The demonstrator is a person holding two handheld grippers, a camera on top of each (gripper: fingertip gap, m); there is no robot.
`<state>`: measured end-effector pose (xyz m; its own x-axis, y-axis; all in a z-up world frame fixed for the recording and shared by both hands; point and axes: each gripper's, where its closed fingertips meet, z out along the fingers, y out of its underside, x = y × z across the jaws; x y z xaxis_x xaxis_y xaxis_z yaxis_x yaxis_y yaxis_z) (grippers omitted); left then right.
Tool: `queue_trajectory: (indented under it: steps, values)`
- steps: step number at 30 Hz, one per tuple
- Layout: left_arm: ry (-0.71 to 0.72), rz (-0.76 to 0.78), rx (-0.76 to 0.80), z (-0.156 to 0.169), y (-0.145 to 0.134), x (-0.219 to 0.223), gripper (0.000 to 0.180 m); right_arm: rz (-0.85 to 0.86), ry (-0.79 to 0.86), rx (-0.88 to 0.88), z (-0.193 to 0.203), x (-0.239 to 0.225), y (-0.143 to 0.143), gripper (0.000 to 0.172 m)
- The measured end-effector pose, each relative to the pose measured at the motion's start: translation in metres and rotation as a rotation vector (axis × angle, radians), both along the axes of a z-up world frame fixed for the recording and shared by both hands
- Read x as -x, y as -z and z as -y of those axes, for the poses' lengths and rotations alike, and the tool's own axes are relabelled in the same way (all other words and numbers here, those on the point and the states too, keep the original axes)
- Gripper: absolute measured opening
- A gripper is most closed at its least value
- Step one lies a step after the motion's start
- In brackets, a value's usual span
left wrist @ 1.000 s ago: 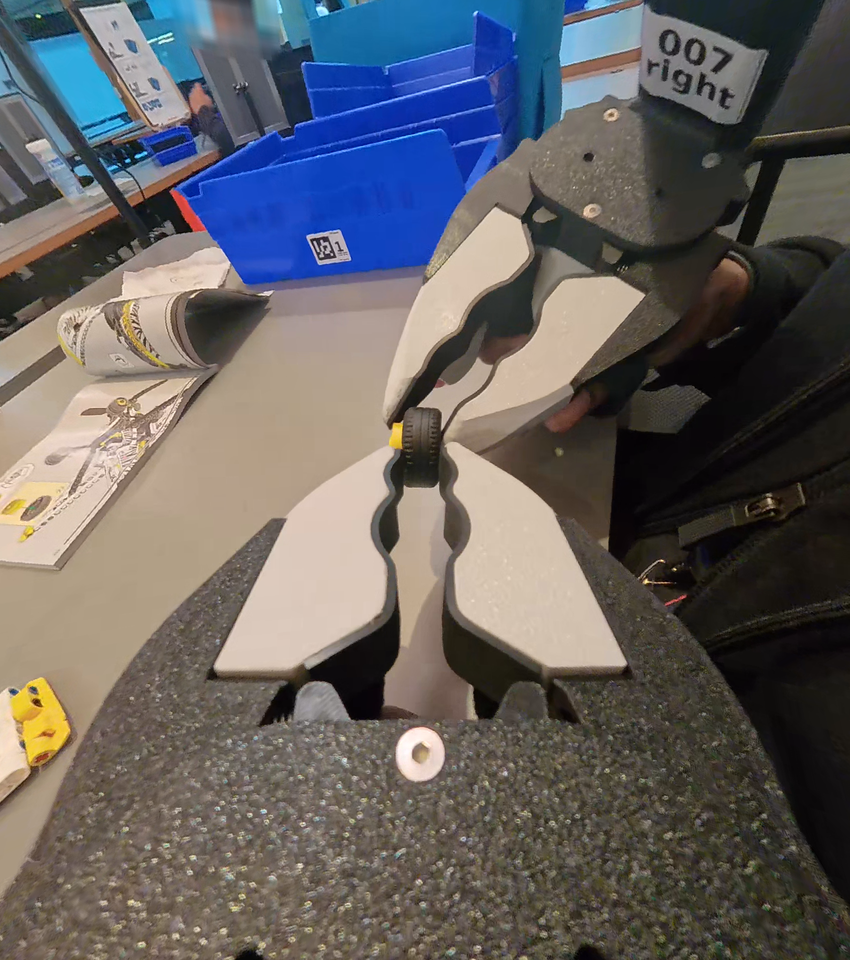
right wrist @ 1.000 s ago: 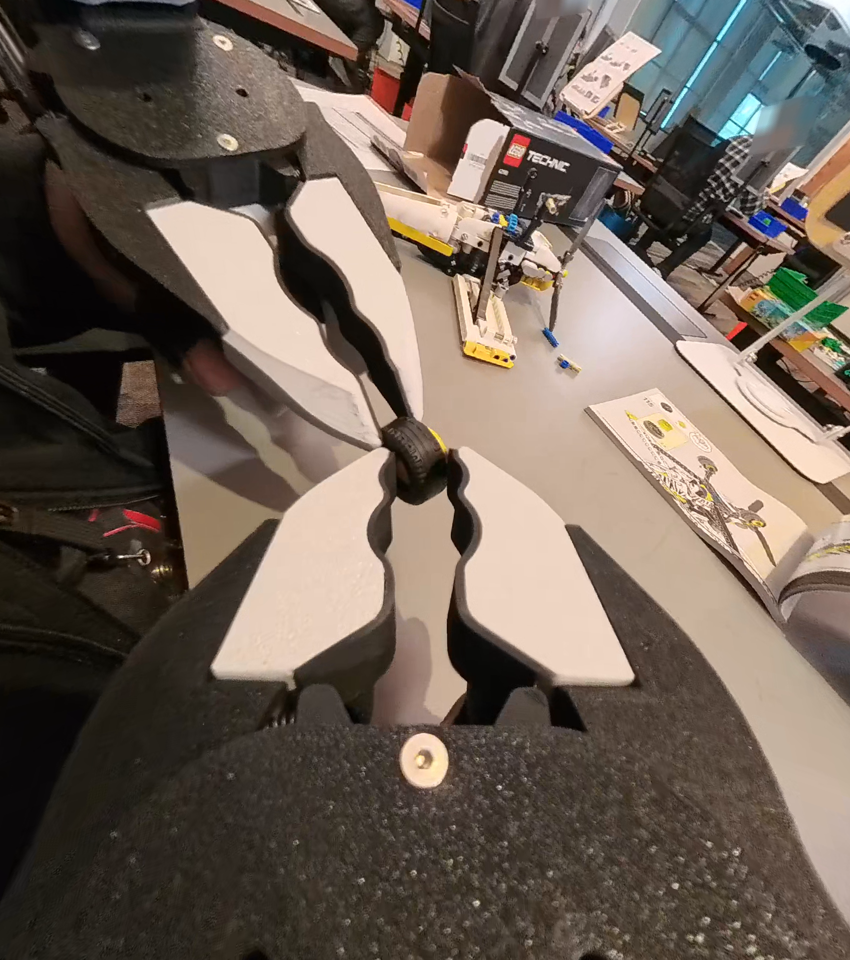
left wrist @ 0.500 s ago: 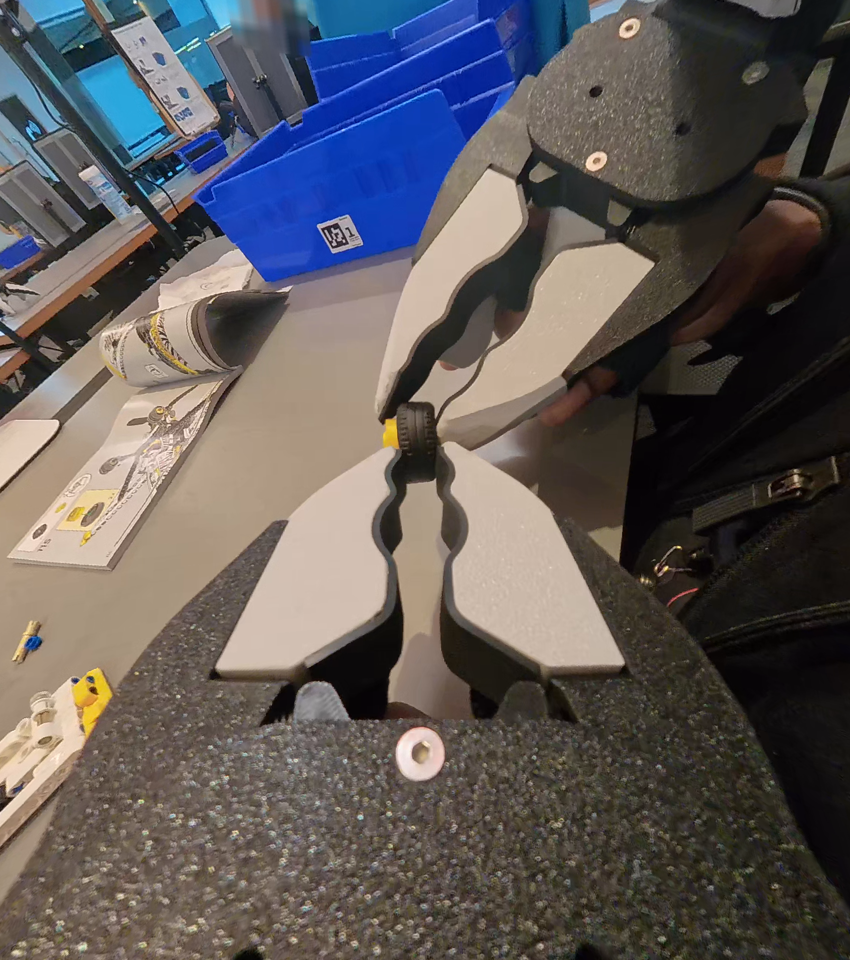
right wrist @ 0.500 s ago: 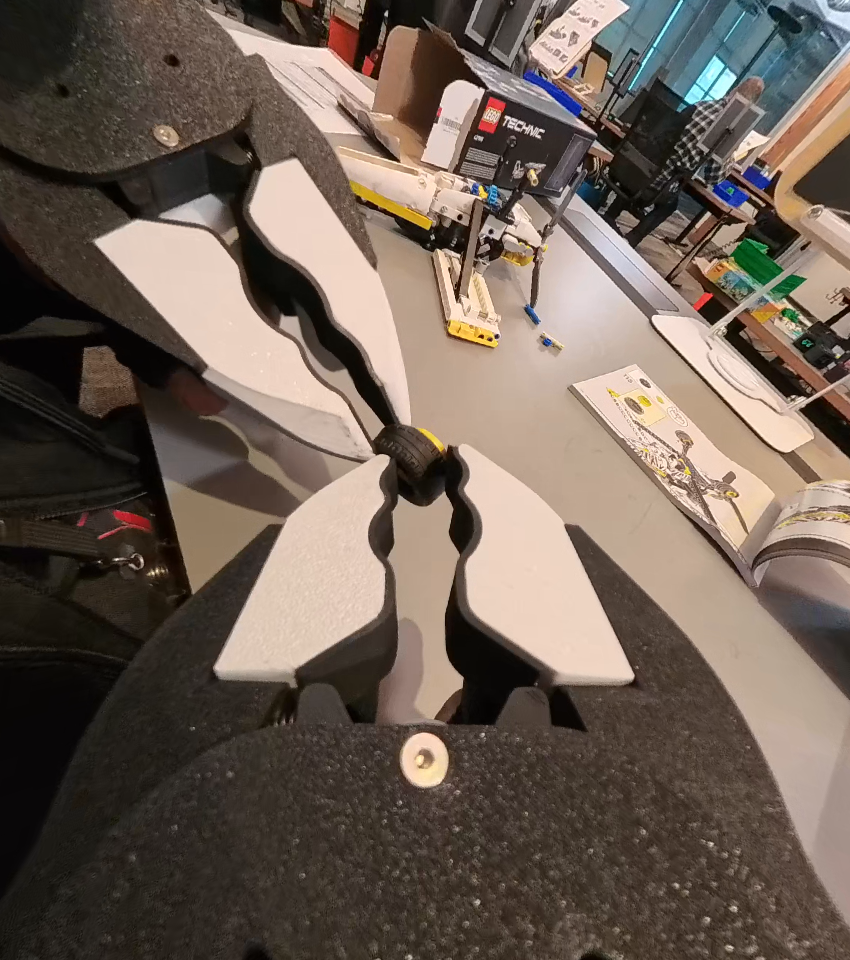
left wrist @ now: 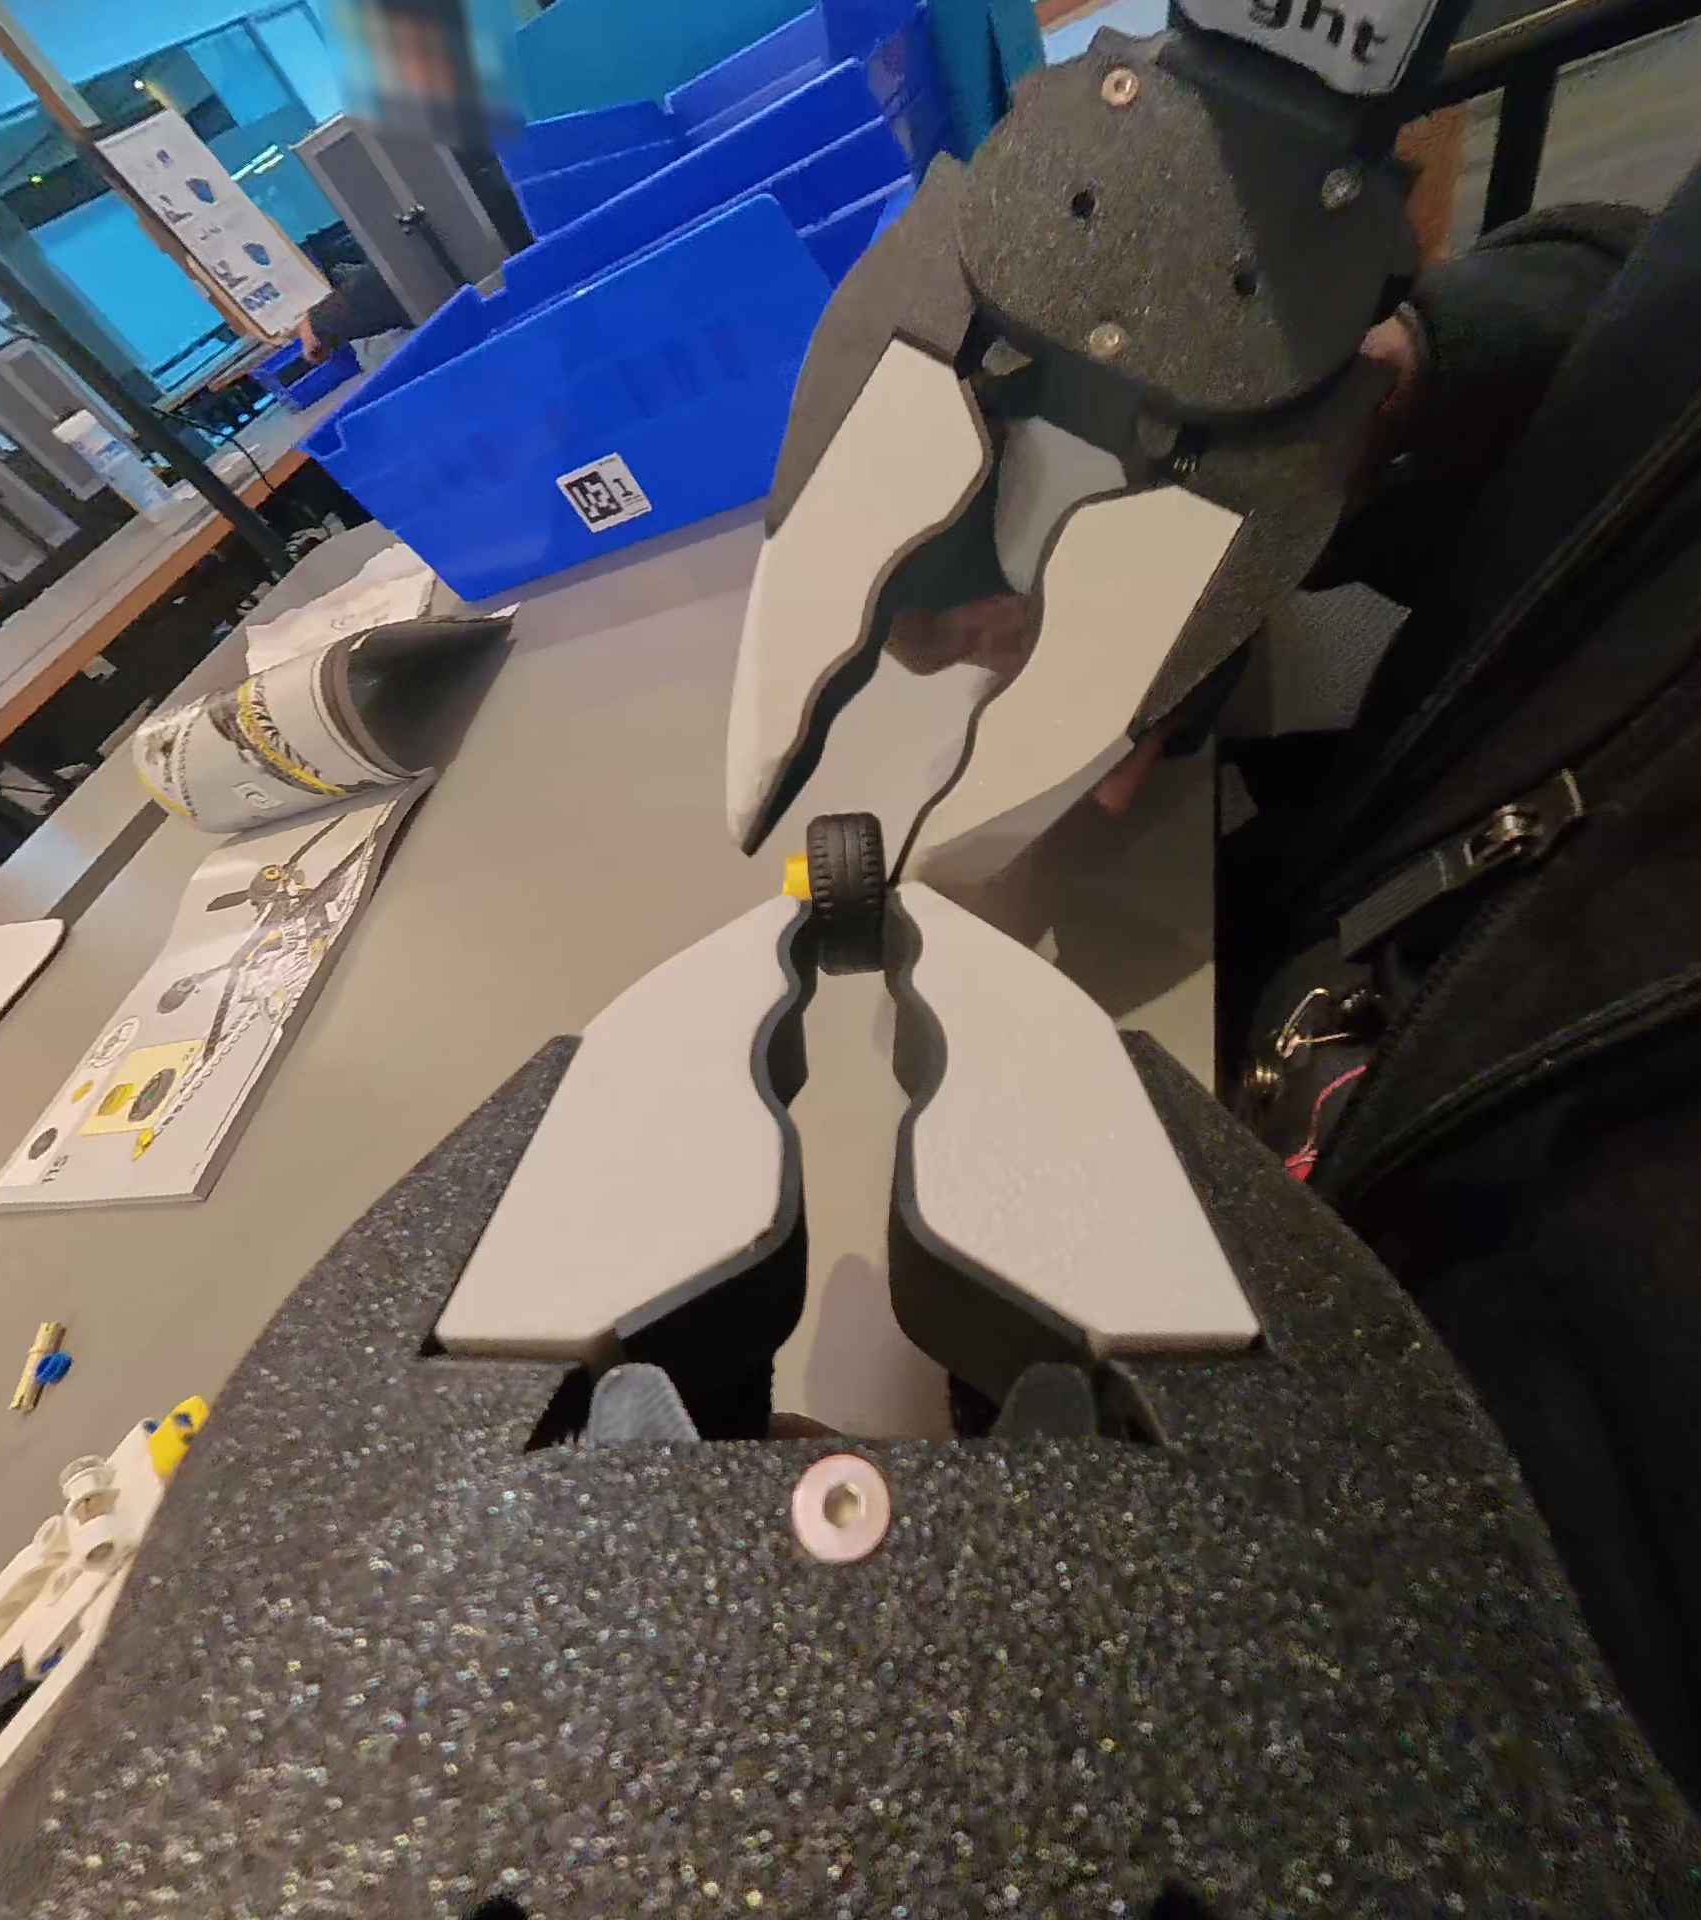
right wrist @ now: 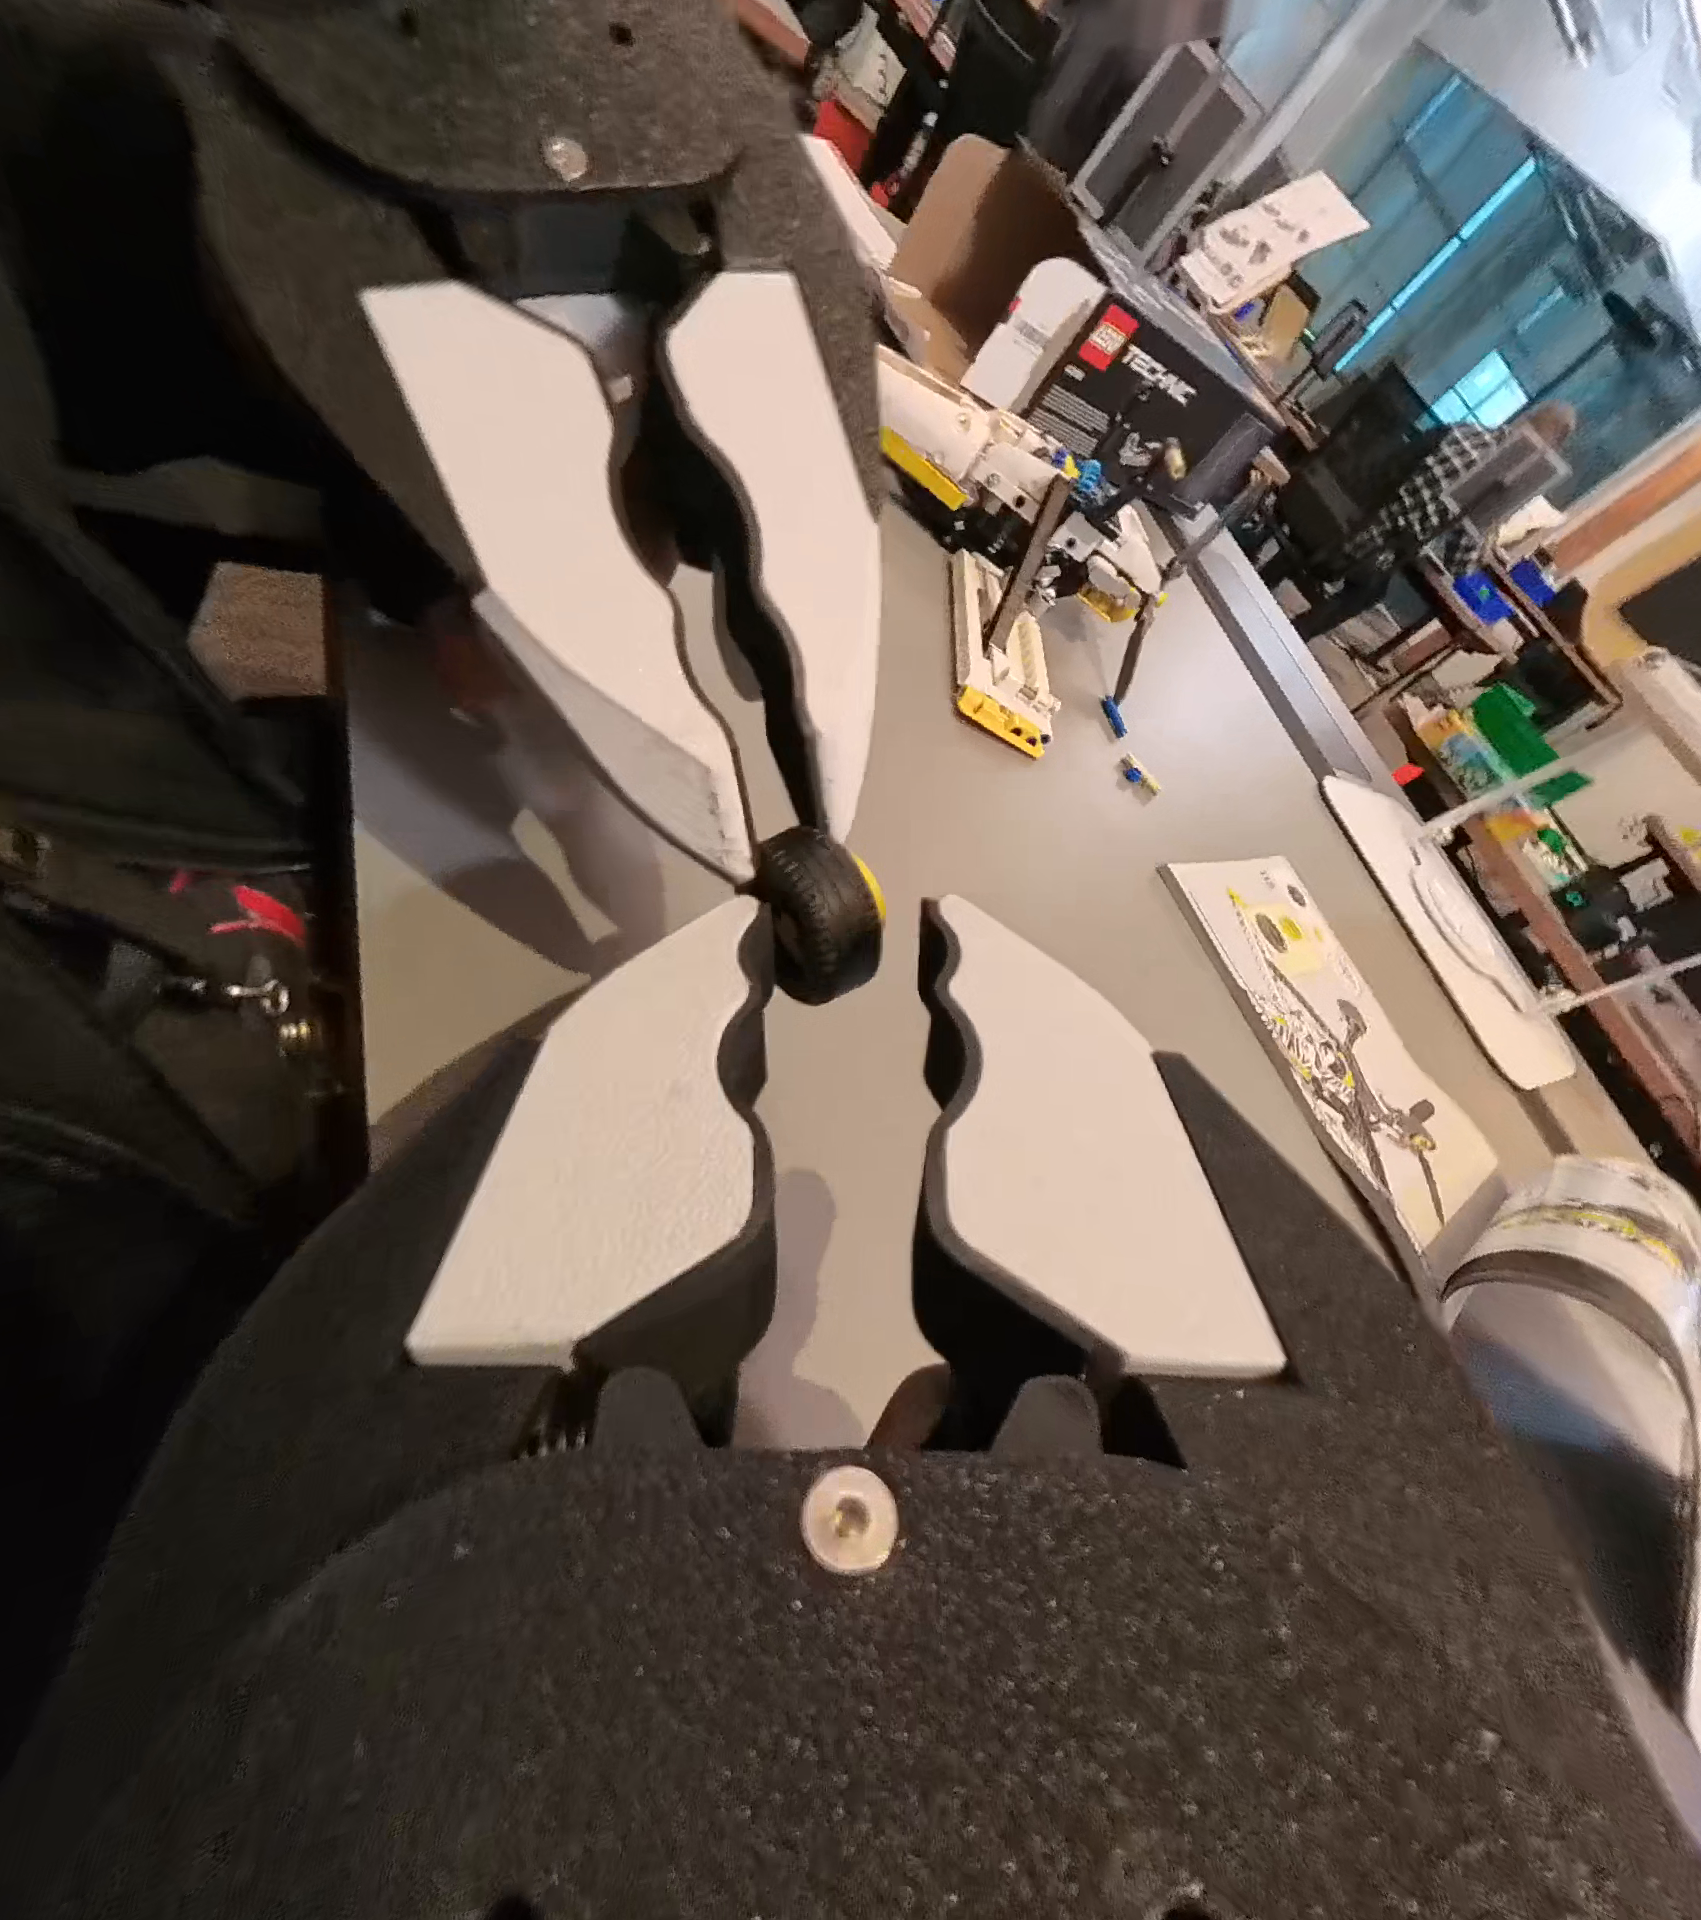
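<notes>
Left gripper clamps a small black toy wheel at its fingertips, both pads pressed on the ribbed rubber tread. Yellow hub pokes out on the wheel's left side in the left wrist view. Wheel is in the air above the grey table, near the table's edge by the person.

Right gripper stands open: its left tip is against the tyre, its right fingertip is clear of it with table showing in the gap. Left wrist view agrees: one of its fingers stands off beside the hub, the other sits close at the far side of the tyre. The two grippers meet tip to tip, nearly head on.

Gripper bodies are black speckled foam-like shells; fingers are flat light-grey plates with wavy black inner edges.

Directly right of the left gripper: black jacket with zips and a strap, close against the table's edge.

On the table, left wrist view: white and yellow brick assembly at the near left, loose blue and tan pins beside it, then an open instruction booklet with one page curled into a roll. Past that, blue plastic bins, the nearest with a square marker sticker.

Right wrist view: the same booklet to the right, a white flat pad beyond it. Farther off, a white and yellow brick model with dark struts, small loose pieces near it, a black product box and brown carton behind. Background desks and shelving are blurred.
</notes>
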<state>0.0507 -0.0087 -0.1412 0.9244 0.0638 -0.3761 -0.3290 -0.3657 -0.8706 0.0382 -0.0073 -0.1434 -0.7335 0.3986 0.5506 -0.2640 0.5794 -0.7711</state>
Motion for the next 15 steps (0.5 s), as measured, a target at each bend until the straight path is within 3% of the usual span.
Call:
queue_trajectory:
  steps: [7, 15]
  values:
    - [0.092, 0.043, 0.027, 0.0, 0.003, -0.011, 0.013, 0.009, -0.141, -0.046, 0.007, -0.014, 0.004, 0.018]
    - [0.077, 0.031, 0.042, -0.001, 0.006, -0.009, 0.013, 0.056, -0.106, -0.02, 0.005, -0.012, 0.007, 0.018]
